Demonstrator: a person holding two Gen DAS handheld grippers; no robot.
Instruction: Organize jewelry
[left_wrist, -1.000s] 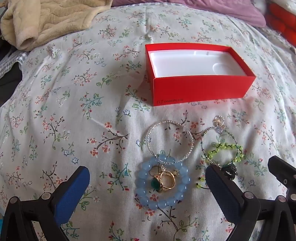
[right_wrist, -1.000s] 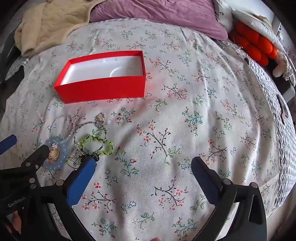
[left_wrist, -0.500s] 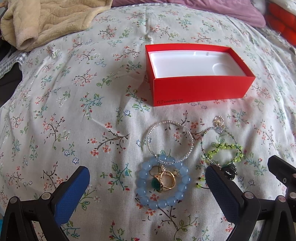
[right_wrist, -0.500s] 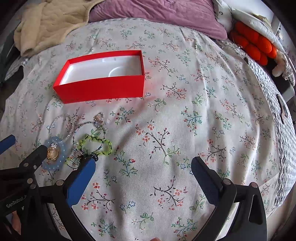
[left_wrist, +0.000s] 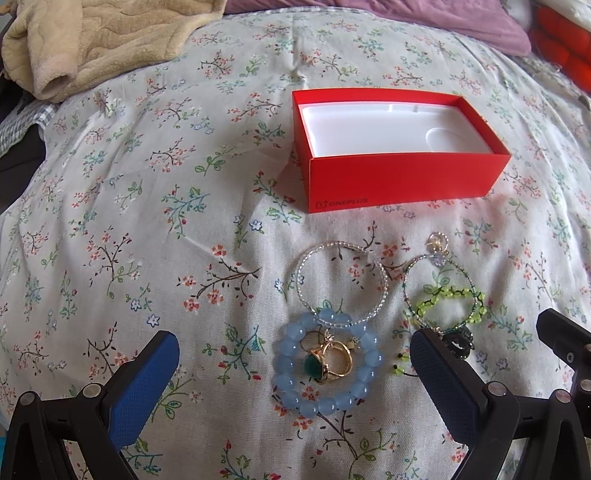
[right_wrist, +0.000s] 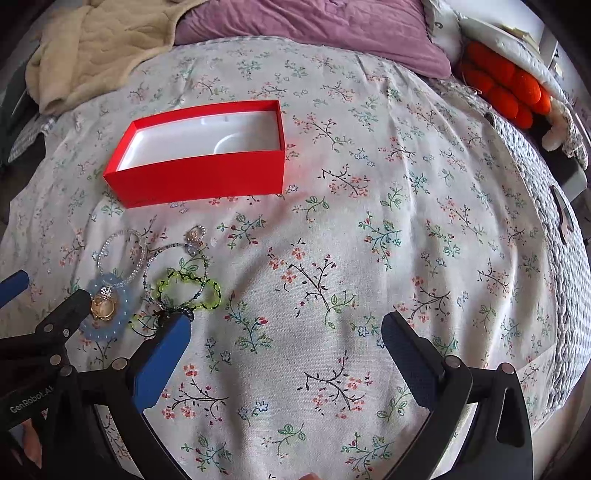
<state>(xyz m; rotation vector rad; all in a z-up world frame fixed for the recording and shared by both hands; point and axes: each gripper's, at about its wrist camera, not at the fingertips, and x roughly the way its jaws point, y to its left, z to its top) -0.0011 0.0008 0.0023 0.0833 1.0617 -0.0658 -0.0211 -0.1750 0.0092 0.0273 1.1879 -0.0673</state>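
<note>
Jewelry lies in a small cluster on the floral-print cotton bedspread (left_wrist: 129, 206), just ahead of the left gripper (left_wrist: 291, 373), whose blue-padded fingers (left_wrist: 147, 373) stand spread wide and hold nothing. Between those fingers sits the pale blue round-bead bracelet (left_wrist: 327, 408), with gold rings, one set with a green stone (left_wrist: 328, 363), inside its loop. At twelve o'clock from it, overlapping its far edge, rests the thin clear seed-bead bracelet (left_wrist: 306, 258). At two o'clock lie the dark wire hoop with a small charm (left_wrist: 461, 266) and the neon green beaded loop (left_wrist: 428, 301) across it, touching the left gripper's right-hand finger.

Farther off at twelve o'clock stands the open red cardboard box with a white moulded insert (left_wrist: 402, 181), rectangular and matte.

The right gripper (right_wrist: 286, 338) hovers low over bare bedspread, fingers (right_wrist: 410, 350) likewise released and wide, with the jewelry at its ten o'clock, beside its left-hand finger.
</note>
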